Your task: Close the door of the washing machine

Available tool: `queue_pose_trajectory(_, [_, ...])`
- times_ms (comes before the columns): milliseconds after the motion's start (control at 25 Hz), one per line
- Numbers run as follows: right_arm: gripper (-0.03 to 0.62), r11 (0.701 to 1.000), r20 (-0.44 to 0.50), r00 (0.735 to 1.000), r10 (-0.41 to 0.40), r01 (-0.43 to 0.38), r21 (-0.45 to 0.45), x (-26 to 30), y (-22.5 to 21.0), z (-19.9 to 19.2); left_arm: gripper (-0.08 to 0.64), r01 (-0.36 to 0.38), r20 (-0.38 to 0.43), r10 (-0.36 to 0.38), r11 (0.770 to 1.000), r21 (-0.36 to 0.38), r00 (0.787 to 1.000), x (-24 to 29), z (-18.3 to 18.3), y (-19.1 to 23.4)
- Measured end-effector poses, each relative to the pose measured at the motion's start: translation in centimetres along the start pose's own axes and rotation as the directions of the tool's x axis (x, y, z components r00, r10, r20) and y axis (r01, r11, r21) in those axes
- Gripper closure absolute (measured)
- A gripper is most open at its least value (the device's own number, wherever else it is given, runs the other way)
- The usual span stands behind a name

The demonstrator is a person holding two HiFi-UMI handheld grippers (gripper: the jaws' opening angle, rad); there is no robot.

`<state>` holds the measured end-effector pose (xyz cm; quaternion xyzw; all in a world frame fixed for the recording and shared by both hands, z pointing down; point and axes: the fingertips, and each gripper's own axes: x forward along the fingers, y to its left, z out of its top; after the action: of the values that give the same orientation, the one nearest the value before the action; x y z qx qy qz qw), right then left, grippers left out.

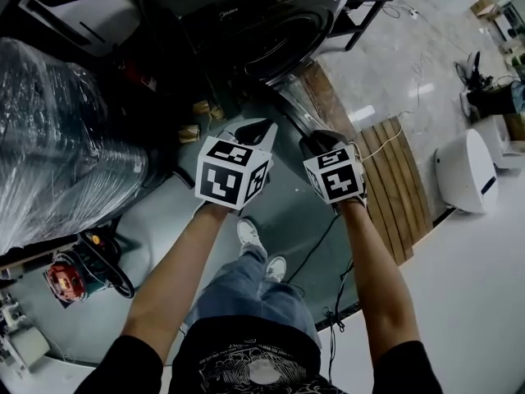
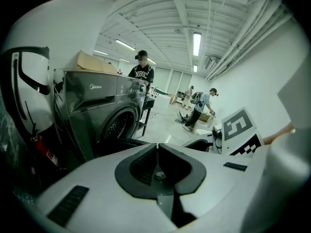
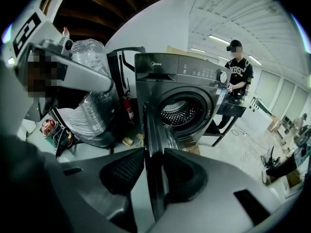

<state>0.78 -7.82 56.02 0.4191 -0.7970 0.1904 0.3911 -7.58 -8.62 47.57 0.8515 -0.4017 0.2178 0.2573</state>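
Door (image 3: 151, 125) is standing edge-on, pinched in right gripper (image 3: 154, 154), swung outward from washing machine (image 3: 187, 76); left gripper (image 2: 156, 148) is hovering closed, empty.

The way toward the washing machine (image 3: 194, 76) is barred by its swung-out door (image 3: 153, 130), the left is crowded by a plastic-wrapped bundle (image 1: 57, 138), and open floor (image 1: 394, 64) is left at the right.
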Motion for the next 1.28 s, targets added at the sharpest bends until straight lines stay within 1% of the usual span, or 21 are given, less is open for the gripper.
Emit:
queue_pose_trajectory(120, [0.459, 1.0, -0.011, 1.0, -0.022, 0.022, -0.011, 0.1, -0.8, 0.2, 0.523, 0.015, 0.006, -0.015, 1.0, 0.005, 1.0, 0.4, 0.6, -0.2])
queue_pose_trajectory(240, [0.46, 0.999, -0.037, 0.999, -0.03, 0.029, -0.041, 0.2, -1.4, 0.2, 0.524, 0.025, 0.007, -0.025, 1.0, 0.005, 1.0, 0.7, 0.8, -0.4])
queue_pose_trajectory(440, [0.465, 0.994, -0.062, 0.998, -0.007, 0.0, -0.111, 0.5, -2.7, 0.4, 0.523, 0.039, 0.006, -0.039, 0.999, -0.002, 0.999, 1.0, 1.2, -0.5])
queue_pose_trajectory(600, [0.463, 0.989, -0.076, 0.997, -0.002, -0.01, -0.148, 0.8, -3.7, 0.6, 0.523, 0.031, 0.014, -0.031, 0.999, -0.007, 0.999, 1.5, 1.6, -0.2])
queue_pose_trajectory(840, [0.459, 0.98, -0.113, 0.994, 0.015, -0.038, -0.196, 1.6, -5.9, 1.0, 0.523, 0.003, 0.018, -0.003, 1.0, -0.015, 1.0, 2.8, 2.2, -0.2])
queue_pose_trajectory(1000, [0.457, 0.966, -0.106, 0.993, 0.044, -0.069, -0.248, 2.4, -7.8, 1.7, 0.523, -0.036, 0.03, 0.037, 0.999, -0.028, 0.999, 4.1, 3.6, 0.1])
queue_pose_trajectory(1120, [0.456, 0.952, -0.123, 0.989, 0.08, -0.112, -0.283, 2.8, -9.1, 2.3, 0.523, -0.072, 0.04, 0.075, 0.996, -0.053, 0.996, 5.0, 4.7, 0.2])
queue_pose_trajectory(1280, [0.456, 0.924, -0.146, 0.983, 0.113, -0.158, -0.349, 3.5, -10.9, 3.2, 0.523, -0.116, 0.041, 0.12, 0.99, -0.083, 0.992, 6.3, 5.8, 0.0])
